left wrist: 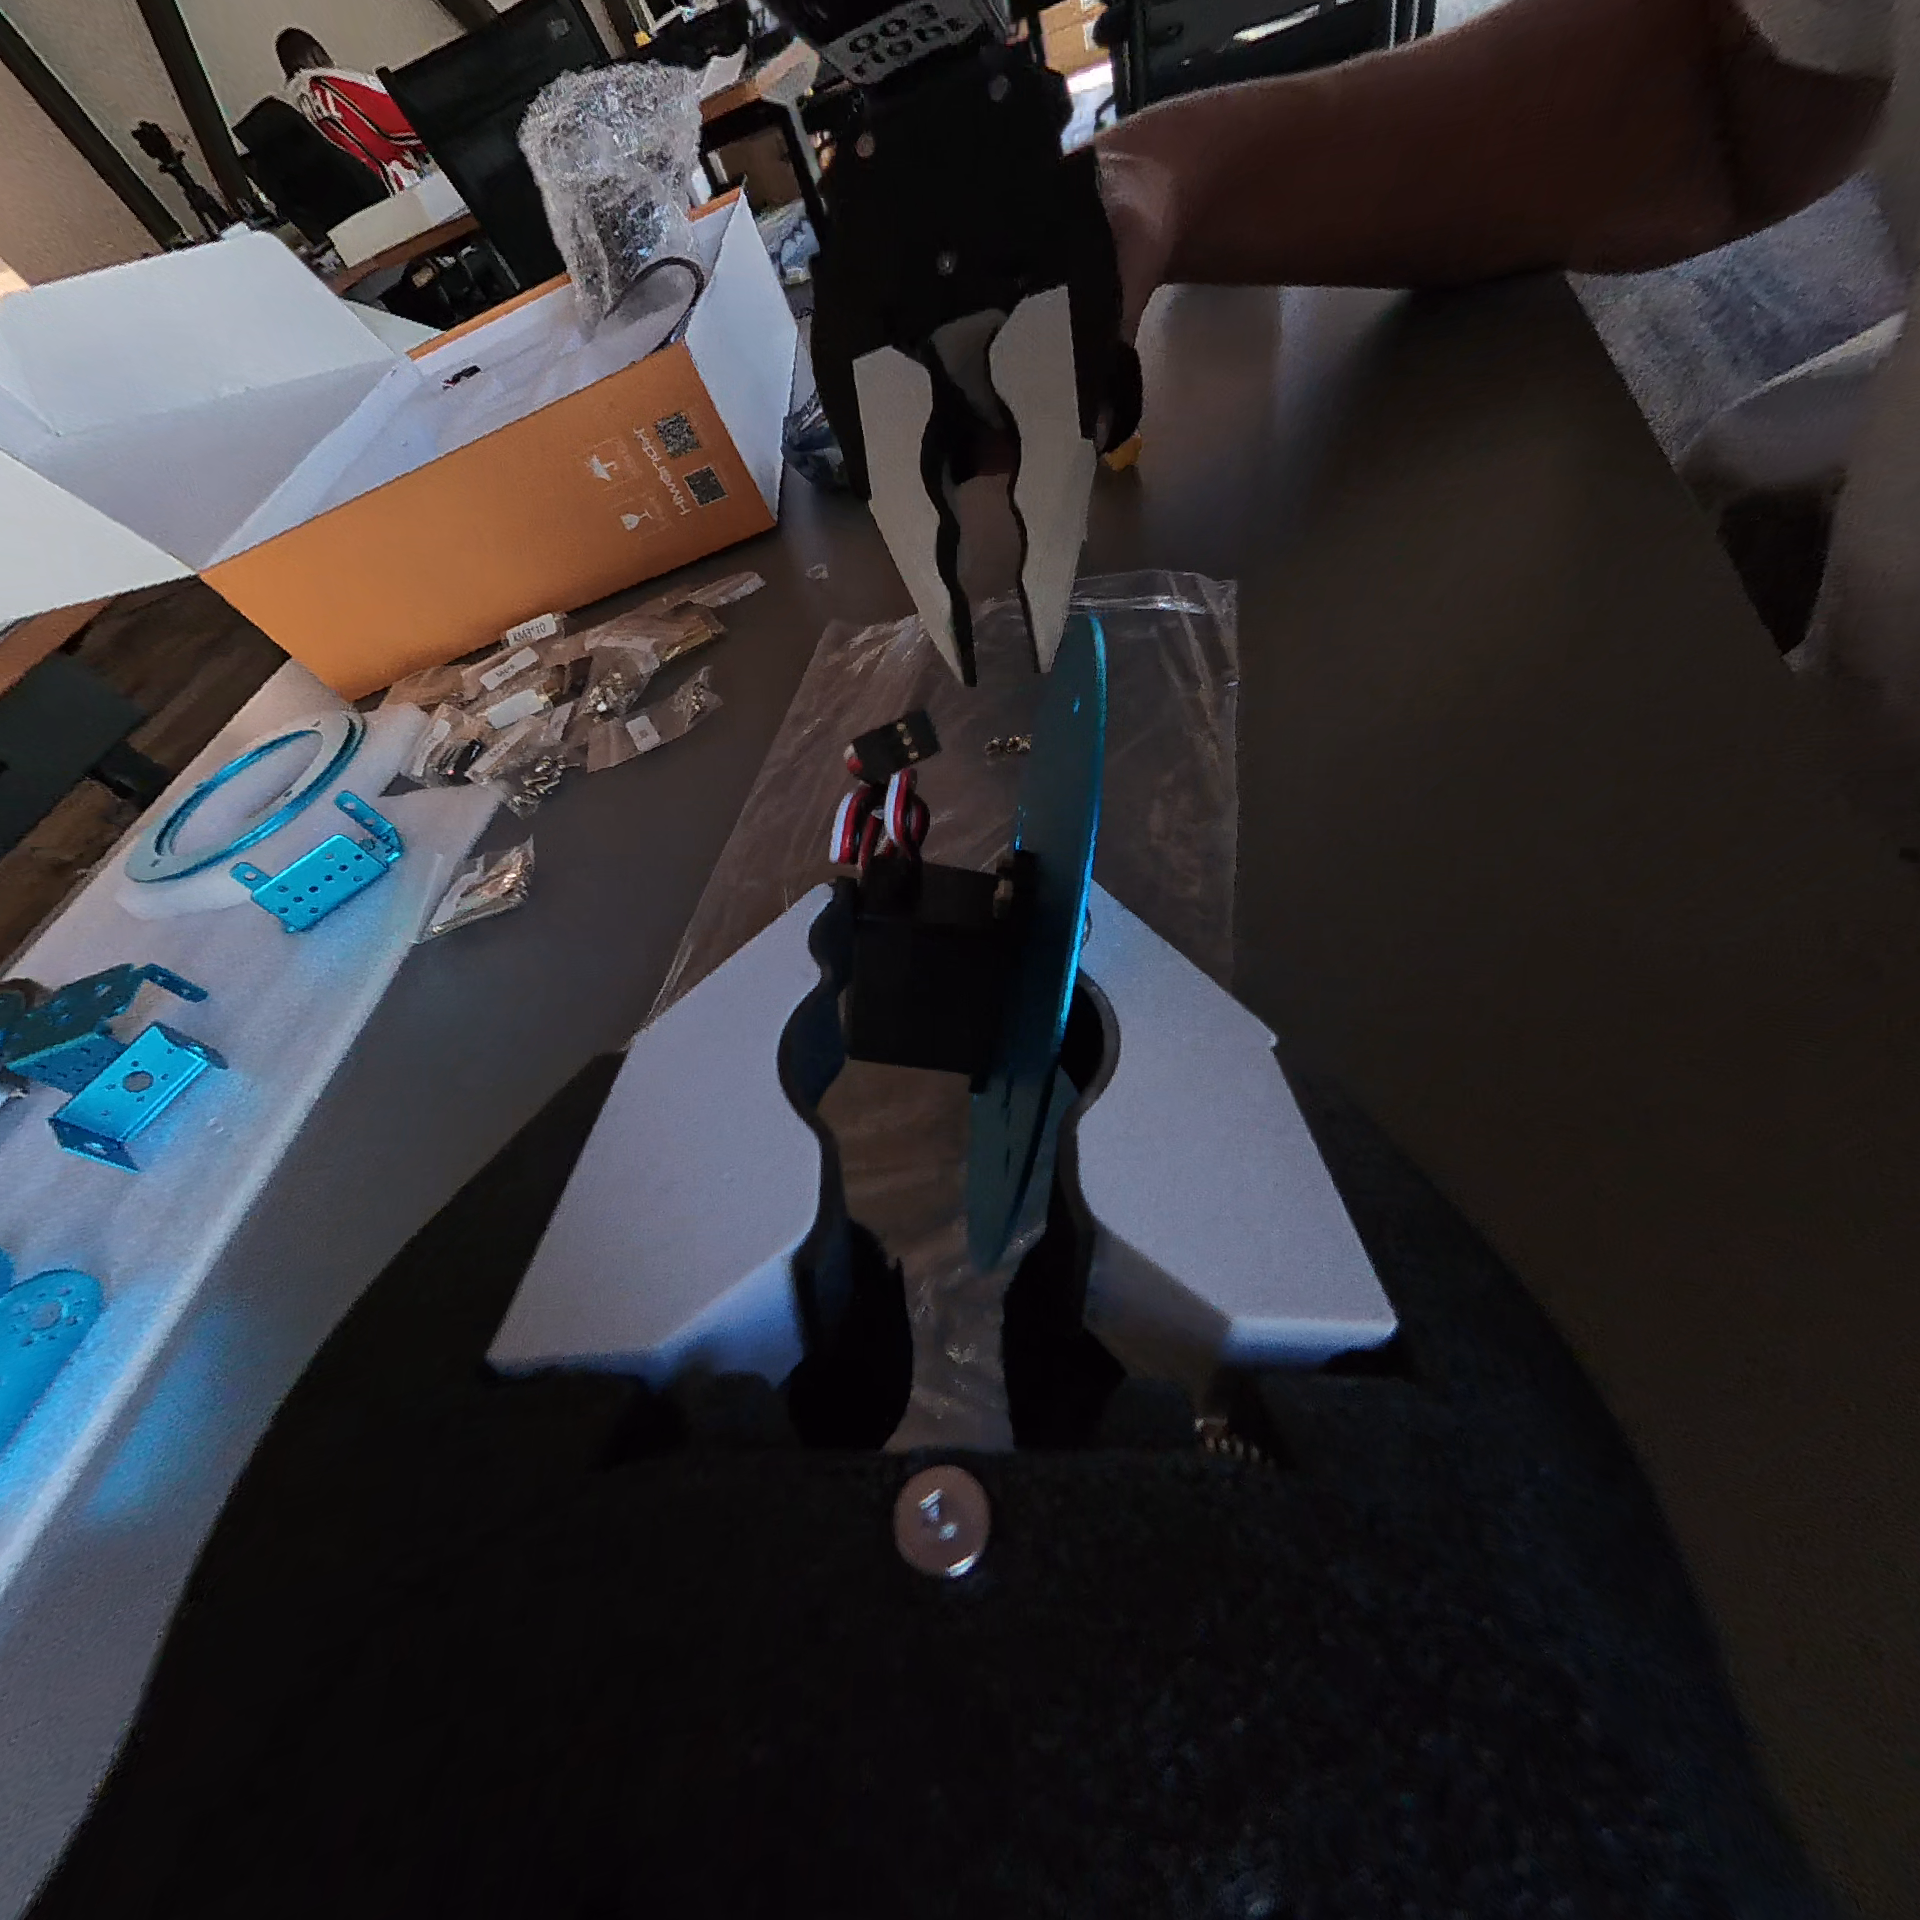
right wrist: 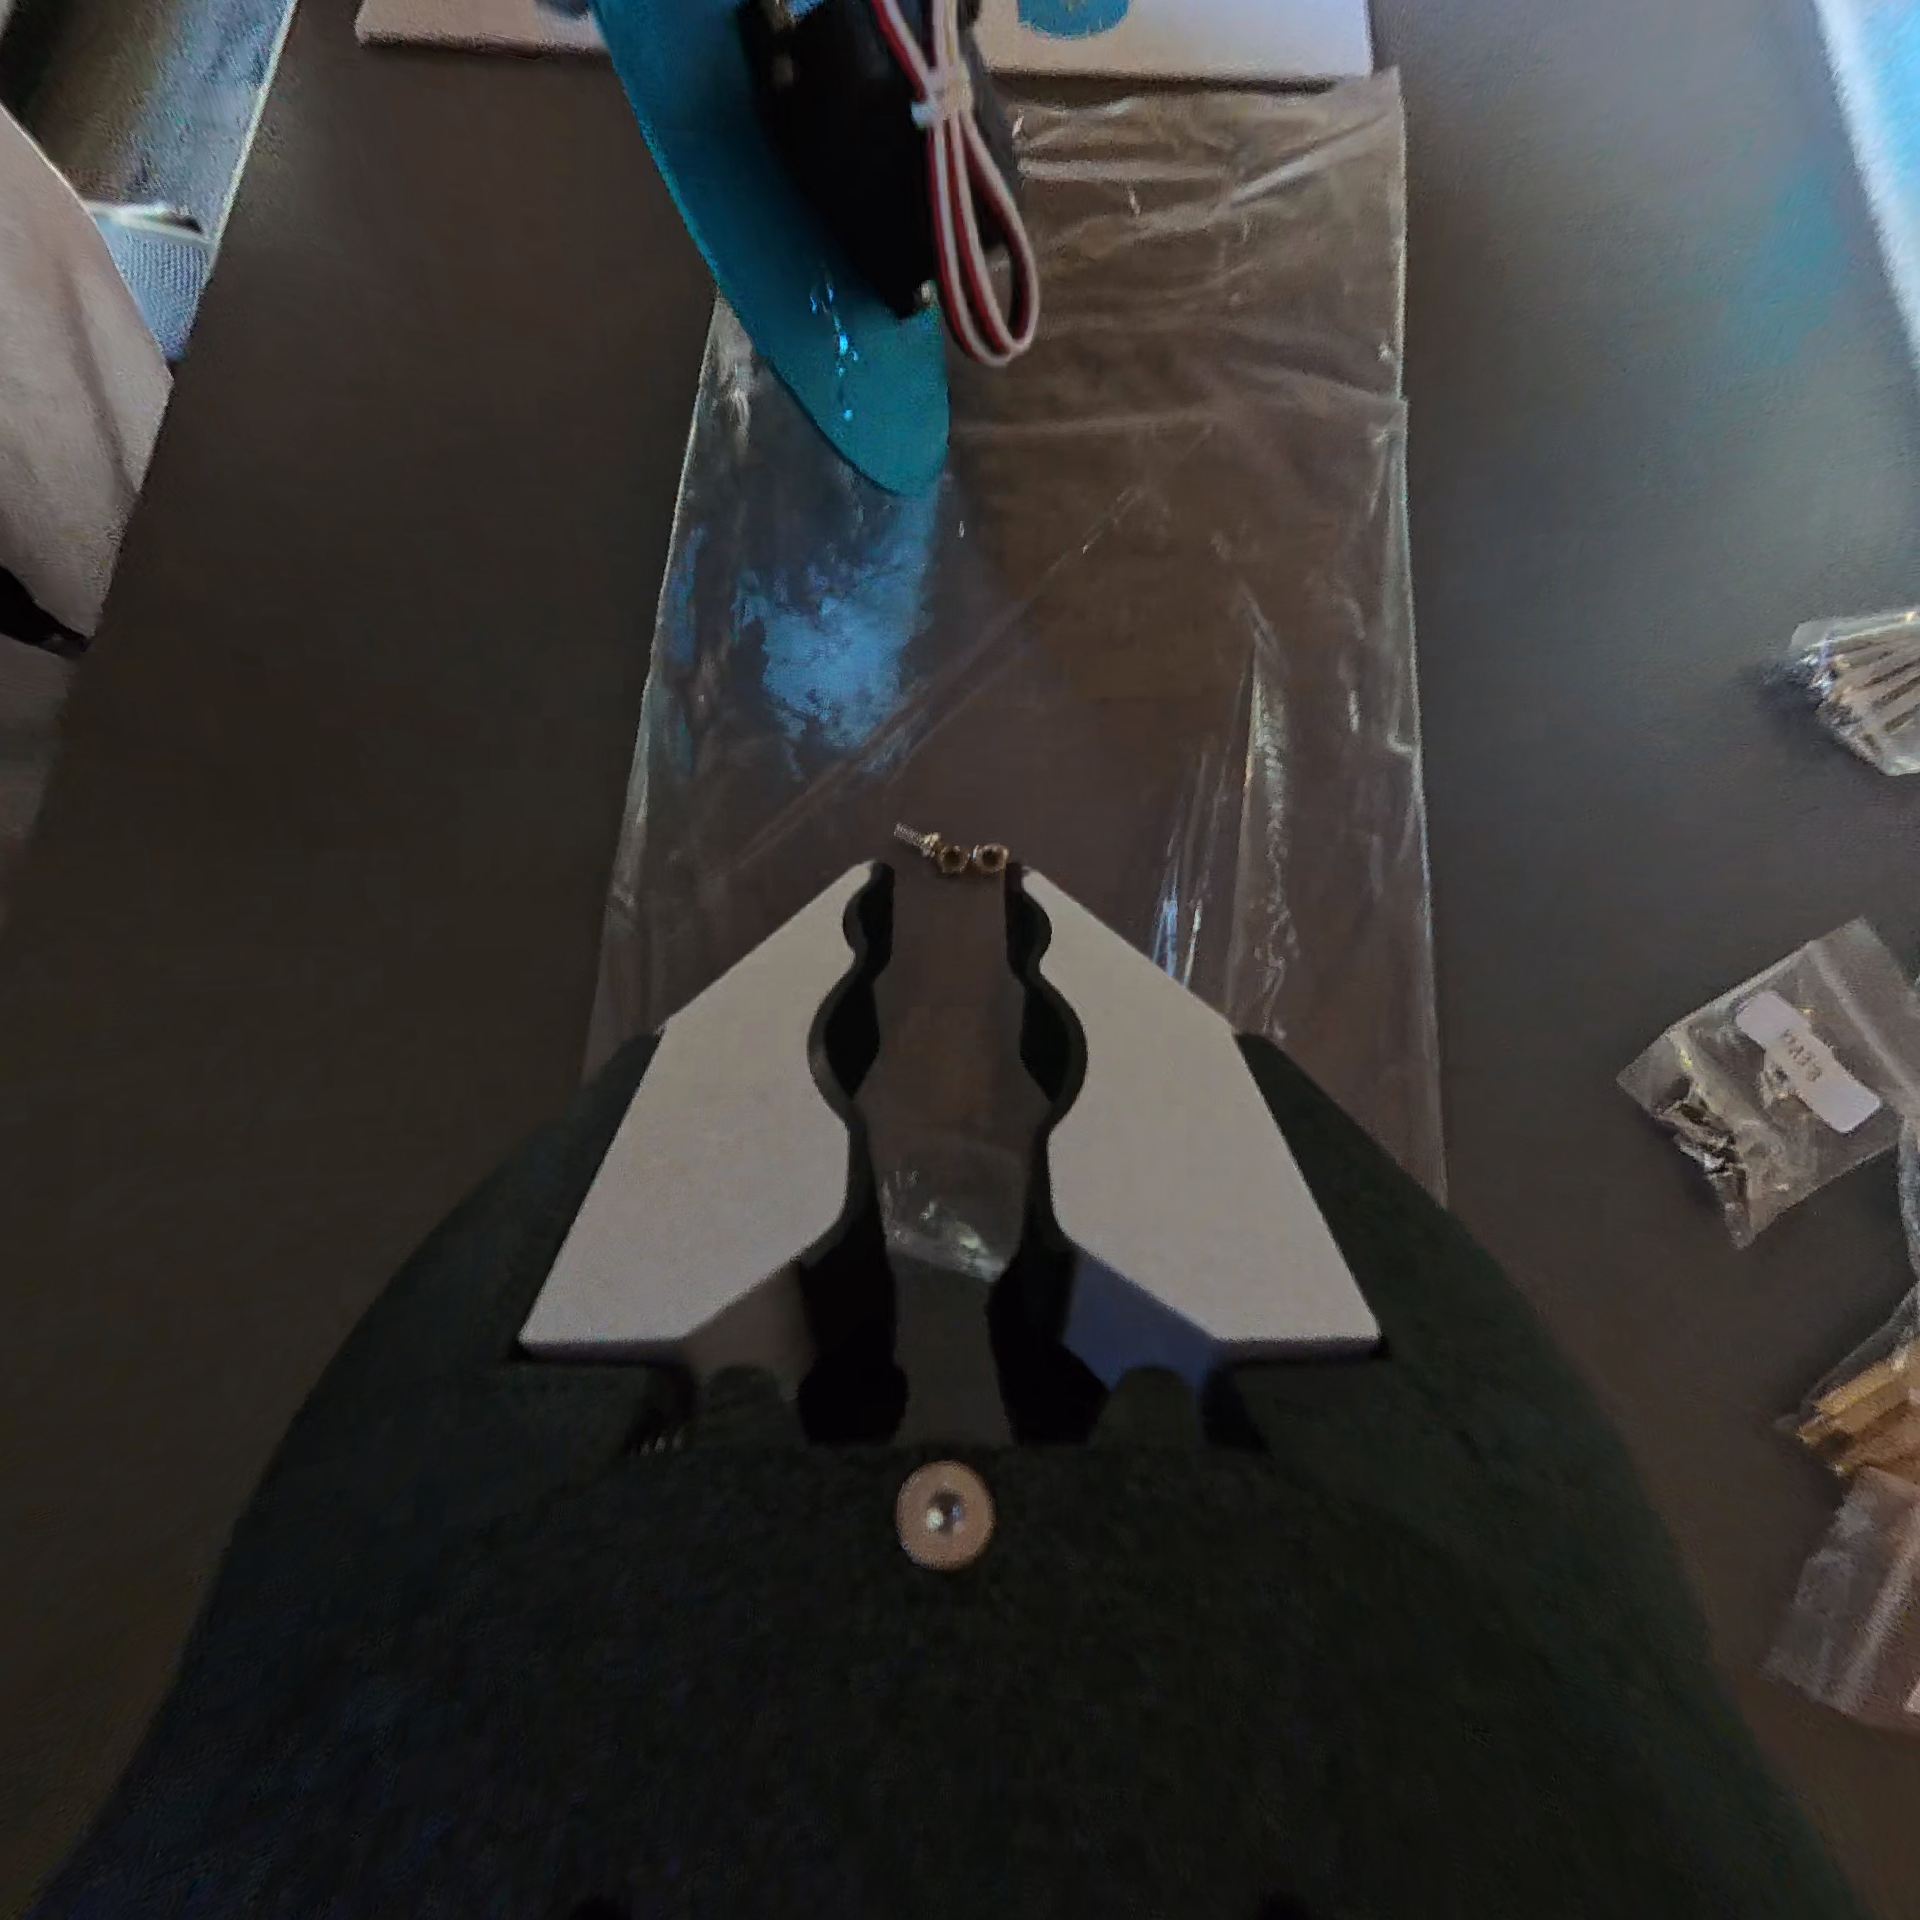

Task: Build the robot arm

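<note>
My left gripper is shut on a black servo fixed to a round blue plate. It holds them on edge above a clear plastic bag. The servo's red, white and black cable sticks up. The blue plate and cable also show at the top of the right wrist view. My right gripper is open and empty, tips down on the bag. Two small nuts and a screw lie just past its tips. In the left wrist view it points down beside the plate.
An open orange and white box with a bubble-wrapped item stands at the back left. Small bags of hardware, a blue ring and blue brackets lie on white foam on the dark table. A forearm reaches in. Spacing between my two grippers at the tips: around 15 cm.
</note>
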